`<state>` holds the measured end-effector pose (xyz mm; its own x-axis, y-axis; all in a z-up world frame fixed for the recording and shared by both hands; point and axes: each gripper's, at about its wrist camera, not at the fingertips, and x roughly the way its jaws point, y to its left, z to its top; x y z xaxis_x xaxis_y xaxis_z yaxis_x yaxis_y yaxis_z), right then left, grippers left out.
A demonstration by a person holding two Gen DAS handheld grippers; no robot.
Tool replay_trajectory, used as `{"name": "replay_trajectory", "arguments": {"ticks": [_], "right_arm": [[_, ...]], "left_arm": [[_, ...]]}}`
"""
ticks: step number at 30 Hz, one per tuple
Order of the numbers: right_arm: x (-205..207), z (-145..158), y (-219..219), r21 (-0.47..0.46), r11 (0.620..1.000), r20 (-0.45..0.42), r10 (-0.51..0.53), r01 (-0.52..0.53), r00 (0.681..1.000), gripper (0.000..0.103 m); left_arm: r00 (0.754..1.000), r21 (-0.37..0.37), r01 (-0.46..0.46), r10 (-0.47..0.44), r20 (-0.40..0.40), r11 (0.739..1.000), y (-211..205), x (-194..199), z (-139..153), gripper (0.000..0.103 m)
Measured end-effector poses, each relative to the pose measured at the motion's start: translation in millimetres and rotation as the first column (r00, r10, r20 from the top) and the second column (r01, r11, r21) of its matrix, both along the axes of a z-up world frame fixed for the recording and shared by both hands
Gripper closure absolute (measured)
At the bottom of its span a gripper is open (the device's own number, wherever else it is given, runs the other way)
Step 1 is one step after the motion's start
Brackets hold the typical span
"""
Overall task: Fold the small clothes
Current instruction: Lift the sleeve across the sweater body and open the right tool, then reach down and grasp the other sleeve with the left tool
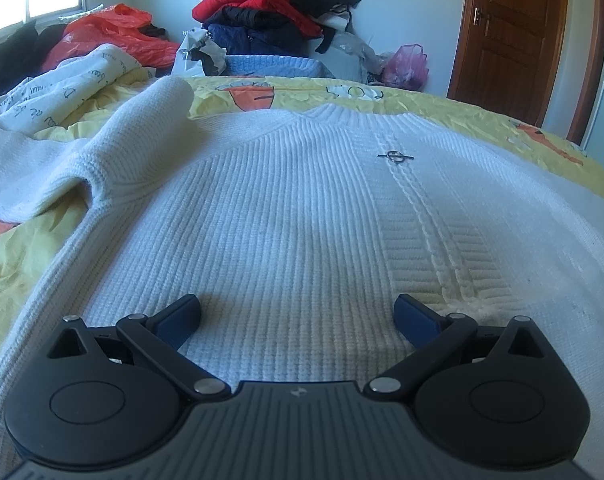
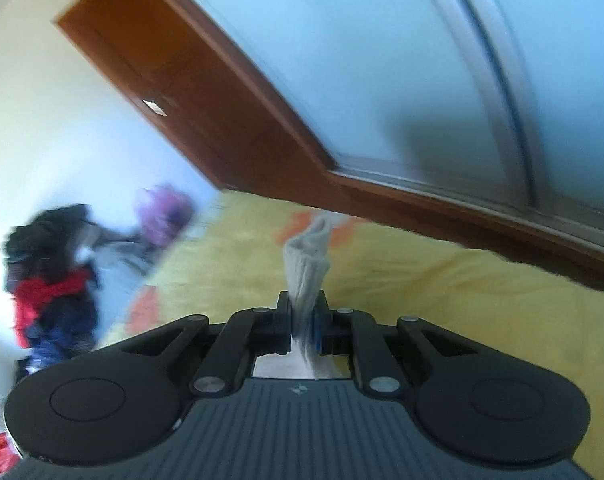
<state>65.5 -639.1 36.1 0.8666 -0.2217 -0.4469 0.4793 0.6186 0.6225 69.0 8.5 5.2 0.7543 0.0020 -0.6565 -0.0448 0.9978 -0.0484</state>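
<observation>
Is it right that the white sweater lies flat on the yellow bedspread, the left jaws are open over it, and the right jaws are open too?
Not quite. The right gripper is shut on a strip of white knit fabric, as the right wrist view shows. The rest holds: white sweater flat on the yellow bedspread, left gripper open.

1. A white ribbed knit sweater (image 1: pixel 281 208) with a cable-stitch stripe is seen.
2. A yellow bedspread (image 1: pixel 13 264) is printed with orange carrot motifs.
3. Blue pads (image 1: pixel 179 320) are shown on the black left gripper (image 1: pixel 297 316).
4. A red padded jacket (image 1: pixel 253 0) is piled on dark clothes.
5. A brown wooden door (image 1: pixel 514 36) is shown.
</observation>
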Motion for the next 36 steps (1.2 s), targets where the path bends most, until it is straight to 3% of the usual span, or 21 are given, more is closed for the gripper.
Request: {"name": "replay_trajectory", "arguments": {"ticks": [6, 11, 18, 22, 25, 28, 31, 34, 36], "right_arm": [[14, 56, 94, -0.133, 0.974, 0.124, 0.201, -0.184, 0.972, 0.088], [39, 71, 197, -0.157, 0.9, 0.169, 0.43, -0.407, 0.887, 0.088], [78, 32, 345, -0.072, 0.758, 0.096, 0.653, -0.649, 0.752, 0.088], [81, 5, 410, -0.146, 0.709, -0.027, 0.694, -0.69, 0.719, 0.088], [86, -16, 418, -0.147, 0.709, -0.114, 0.68, -0.69, 0.724, 0.079], [78, -21, 409, -0.098, 0.701, -0.07, 0.703, -0.706, 0.708, 0.066], [55, -12, 390, -0.118, 0.697, -0.041, 0.709, -0.708, 0.704, 0.045], [15, -16, 362, -0.143, 0.684, 0.041, 0.727, -0.716, 0.686, 0.043], [3, -24, 352, -0.129, 0.678, 0.048, 0.734, -0.724, 0.678, 0.043]], "left_arm": [[1.0, -0.039, 0.0, 0.001, 0.014, 0.999, 5, -2, 1, 0.0], [1.0, -0.067, -0.001, 0.002, 0.024, 0.998, 9, -4, 1, 0.0], [0.999, -0.094, 0.0, 0.003, 0.034, 0.996, 12, -5, 1, 0.0], [0.999, -0.114, 0.002, 0.002, 0.041, 0.993, 15, -6, 1, 0.0], [0.999, -0.132, 0.002, 0.004, 0.047, 0.991, 18, -6, 1, 0.0], [0.999, -0.144, 0.003, 0.005, 0.05, 0.99, 20, -6, 1, 0.0], [0.999, -0.149, 0.002, 0.006, 0.052, 0.989, 20, -6, 1, 0.0], [0.999, -0.147, 0.002, 0.005, 0.051, 0.989, 21, -6, 1, 0.0], [0.999, -0.135, 0.001, 0.006, 0.047, 0.991, 20, -6, 1, 0.0]]}}
